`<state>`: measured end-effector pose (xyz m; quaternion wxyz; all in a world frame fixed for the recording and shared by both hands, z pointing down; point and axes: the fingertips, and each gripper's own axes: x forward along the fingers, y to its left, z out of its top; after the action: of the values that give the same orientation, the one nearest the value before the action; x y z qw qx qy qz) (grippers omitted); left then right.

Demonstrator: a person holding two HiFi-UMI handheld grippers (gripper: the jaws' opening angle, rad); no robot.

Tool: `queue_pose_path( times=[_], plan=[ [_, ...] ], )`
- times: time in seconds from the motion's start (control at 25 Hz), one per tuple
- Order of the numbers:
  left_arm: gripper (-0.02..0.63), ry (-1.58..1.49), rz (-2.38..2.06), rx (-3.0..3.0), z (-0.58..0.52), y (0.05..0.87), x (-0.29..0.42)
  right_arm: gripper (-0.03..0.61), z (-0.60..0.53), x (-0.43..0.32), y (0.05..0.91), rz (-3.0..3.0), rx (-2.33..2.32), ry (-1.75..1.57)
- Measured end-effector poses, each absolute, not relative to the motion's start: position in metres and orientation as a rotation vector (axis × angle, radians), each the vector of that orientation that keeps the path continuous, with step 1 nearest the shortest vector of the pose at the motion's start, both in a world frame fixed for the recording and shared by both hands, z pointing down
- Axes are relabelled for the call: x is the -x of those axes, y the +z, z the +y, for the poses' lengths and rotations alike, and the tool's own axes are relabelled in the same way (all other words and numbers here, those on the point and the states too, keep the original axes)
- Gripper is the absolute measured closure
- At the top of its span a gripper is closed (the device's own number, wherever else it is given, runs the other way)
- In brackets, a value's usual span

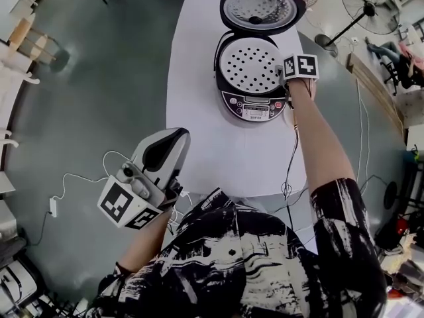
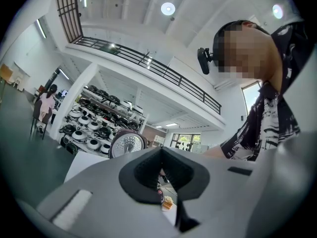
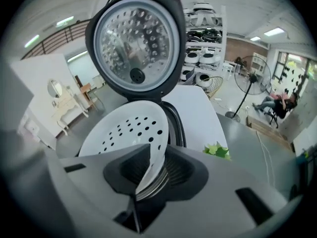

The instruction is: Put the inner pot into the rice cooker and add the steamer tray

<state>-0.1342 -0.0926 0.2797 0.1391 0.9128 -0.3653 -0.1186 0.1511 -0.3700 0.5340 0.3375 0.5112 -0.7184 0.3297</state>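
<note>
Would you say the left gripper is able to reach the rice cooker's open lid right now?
Probably yes: the left gripper is empty, fingers together; bare table left of the cooker leaves a path to the lid, clear of the right gripper.

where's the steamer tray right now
Head view, top centre: the steamer tray sits in the open rice cooker on the white table, in front of the raised lid, with the right tongs at its right rim.
</note>
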Motion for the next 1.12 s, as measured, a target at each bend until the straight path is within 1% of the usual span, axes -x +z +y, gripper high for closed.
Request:
queue_pose_path(
  times=[0.12,0.24,0.48,0.76,0.88,0.96,1.04,1.12],
  plan=[
    [0.609,-0.343,-1.054,-2.644,-0.089,0.276,0.134,0.508,-0.369,-0.154,0.527,-1.938,-1.392,0.970],
    [0.609,-0.342,-1.045,-2.651,-0.086,0.273,0.129,0.503,-0.365,-0.158,0.522,-1.972,-1.403,0.995],
    [0.609,-0.339,-1.015,-2.673,-0.083,0.268,0.112,0.503,-0.362,-0.160,0.498,-2.046,-1.401,0.922],
    [0.609,-0.330,-0.983,-2.700,-0.079,0.263,0.093,0.505,-0.354,-0.138,0.472,-2.196,-1.340,0.870],
    [0.609,-0.317,-0.979,-2.707,-0.078,0.264,0.089,0.506,-0.338,-0.118,0.424,-2.427,-1.318,0.866],
    [0.609,-0.307,-0.970,-2.708,-0.078,0.265,0.085,0.540,-0.313,-0.106,0.373,-2.638,-1.276,0.786],
    [0.609,-0.292,-0.959,-2.718,-0.078,0.264,0.079,0.563,-0.270,-0.096,0.309,-2.874,-1.201,0.576],
    [0.609,-0.272,-0.944,-2.735,-0.079,0.263,0.070,0.568,-0.212,-0.090,0.247,-3.090,-1.077,0.338]
  ],
)
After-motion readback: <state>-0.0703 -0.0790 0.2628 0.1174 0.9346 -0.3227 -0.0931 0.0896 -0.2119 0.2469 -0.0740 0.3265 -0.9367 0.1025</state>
